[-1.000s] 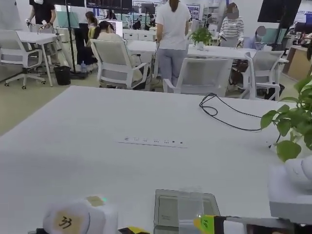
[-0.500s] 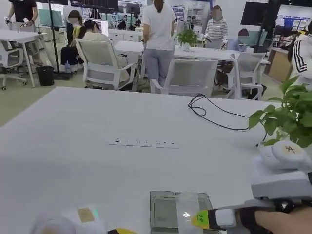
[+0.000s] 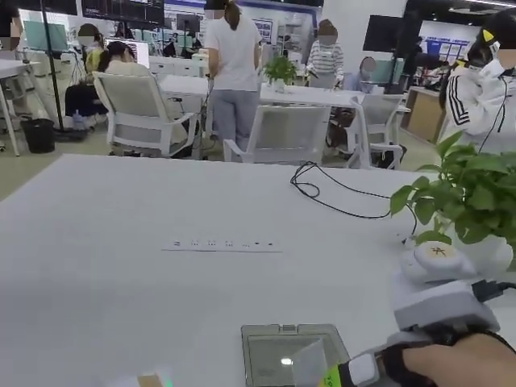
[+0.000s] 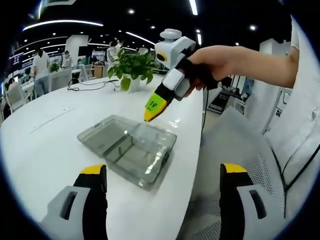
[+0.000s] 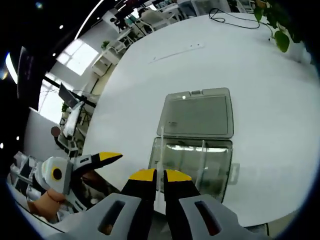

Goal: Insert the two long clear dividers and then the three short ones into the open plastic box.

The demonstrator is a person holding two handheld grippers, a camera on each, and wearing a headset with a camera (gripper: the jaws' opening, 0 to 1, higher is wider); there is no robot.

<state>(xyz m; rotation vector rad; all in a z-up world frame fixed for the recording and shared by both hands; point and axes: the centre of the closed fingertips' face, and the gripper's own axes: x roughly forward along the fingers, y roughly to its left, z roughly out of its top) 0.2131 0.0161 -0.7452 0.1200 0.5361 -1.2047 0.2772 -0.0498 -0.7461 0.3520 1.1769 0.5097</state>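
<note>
The clear plastic box (image 5: 200, 112) lies open on the white table, lid flat and base (image 5: 192, 162) towards me. My right gripper (image 5: 161, 176) is shut on a long clear divider (image 5: 159, 150), which hangs over the left end of the base. From the head view, that gripper (image 3: 329, 376) and the divider (image 3: 309, 363) sit at the box's (image 3: 274, 332) near edge. My left gripper (image 4: 162, 170) stands wide open with nothing in it, short of the box (image 4: 100, 135), and looks at the right gripper (image 4: 152, 107) above the base. Whether a divider stands inside the base I cannot tell.
A potted plant (image 3: 468, 193) stands at the table's right side, with a black cable (image 3: 339, 201) beside it. A flush socket strip (image 3: 222, 244) lies mid-table. White chairs (image 3: 282, 133) and people stand beyond the far edge. The table edge (image 4: 195, 150) runs just right of the box.
The head camera has panned, so the scene has shifted left and down. The left gripper has slipped out at the bottom of the head view. The right gripper still holds the divider over the box.
</note>
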